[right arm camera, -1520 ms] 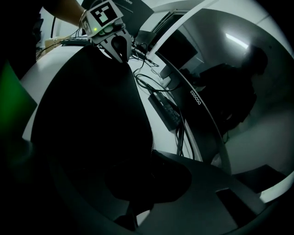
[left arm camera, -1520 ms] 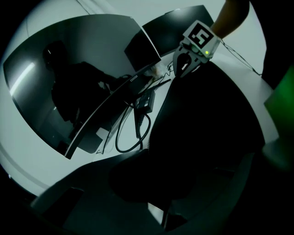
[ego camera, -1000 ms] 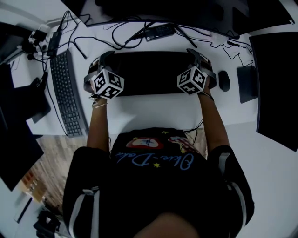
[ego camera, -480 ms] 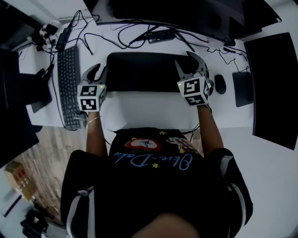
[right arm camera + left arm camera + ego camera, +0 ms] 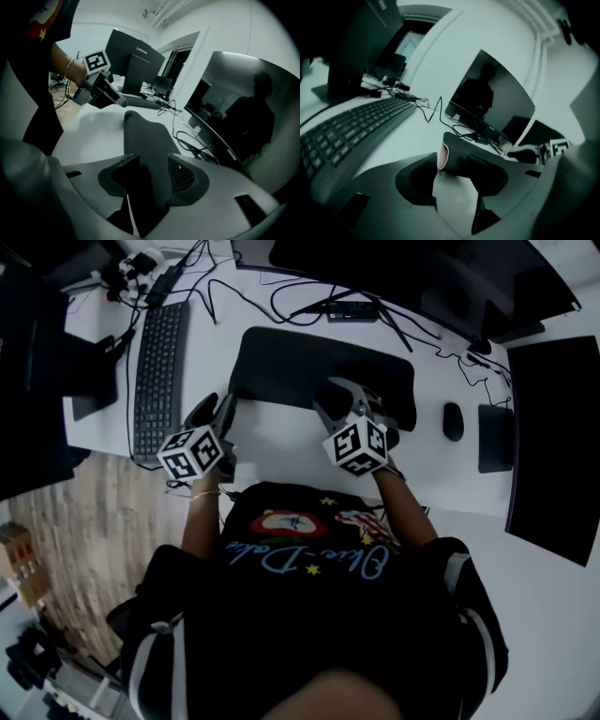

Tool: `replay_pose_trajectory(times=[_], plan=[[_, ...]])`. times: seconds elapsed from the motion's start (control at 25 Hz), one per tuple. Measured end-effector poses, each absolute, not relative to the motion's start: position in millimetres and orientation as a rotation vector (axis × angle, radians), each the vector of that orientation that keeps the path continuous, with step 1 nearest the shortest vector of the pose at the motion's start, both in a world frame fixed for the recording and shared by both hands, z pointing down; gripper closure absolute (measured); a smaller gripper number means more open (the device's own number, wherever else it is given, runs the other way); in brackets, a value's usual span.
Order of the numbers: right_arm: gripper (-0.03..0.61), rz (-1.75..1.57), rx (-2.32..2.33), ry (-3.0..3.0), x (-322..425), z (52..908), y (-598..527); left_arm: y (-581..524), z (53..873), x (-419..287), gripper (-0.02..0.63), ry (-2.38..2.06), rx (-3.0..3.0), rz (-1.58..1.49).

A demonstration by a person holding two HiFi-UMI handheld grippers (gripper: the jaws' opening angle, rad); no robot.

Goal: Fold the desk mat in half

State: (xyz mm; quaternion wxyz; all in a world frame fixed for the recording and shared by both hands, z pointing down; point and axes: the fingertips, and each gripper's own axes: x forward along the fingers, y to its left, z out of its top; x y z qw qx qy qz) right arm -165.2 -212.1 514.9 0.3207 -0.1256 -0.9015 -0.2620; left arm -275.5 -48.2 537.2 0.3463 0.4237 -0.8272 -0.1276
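**A:** Entry 1, desk mat [image 5: 291, 362]: where?
**B:** On the table [image 5: 281, 451], mid-width, before the monitor [image 5: 422, 277]. Keyboard [image 5: 157, 367] to its left, mouse [image 5: 453, 421] to its right.
**A:** Entry 2, both tongs?
**B:** Left tongs [image 5: 217, 404] at the desk mat's near-left corner. Right tongs [image 5: 347, 401] over its near edge, desk mat between the jaws.

Head view looks steeply down; gripper views skim the counter [image 5: 278, 442], facing perhaps one and ten o'clock, sharing the desk mat [image 5: 281, 367].
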Motion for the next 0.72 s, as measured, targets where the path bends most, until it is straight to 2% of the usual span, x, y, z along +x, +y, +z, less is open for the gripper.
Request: replay_pose_trajectory(times=[0.16, 0.32, 0.48, 0.72], plan=[[0.402, -0.696, -0.422, -2.325, -162.1, 531.7, -188.2, -54.2, 540.5, -268.1, 0.416, -2.022, 0.984, -0.732], [0.401, -0.656, -0.447, -2.291, -161.7, 545.7, -180.3, -60.5, 551.2, -265.2, 0.39, -1.899, 0.861, -0.967], [0.402, -0.642, -0.465, -2.267, -159.4, 552.6, -176.9, -63.4, 567.4, -265.0, 0.358, -1.812, 0.758, -1.074], [0.401, -0.656, -0.507, -2.219, -157.9, 562.0, -175.4, -69.2, 575.7, -280.9, 0.358, -1.806, 0.658, -1.104]])
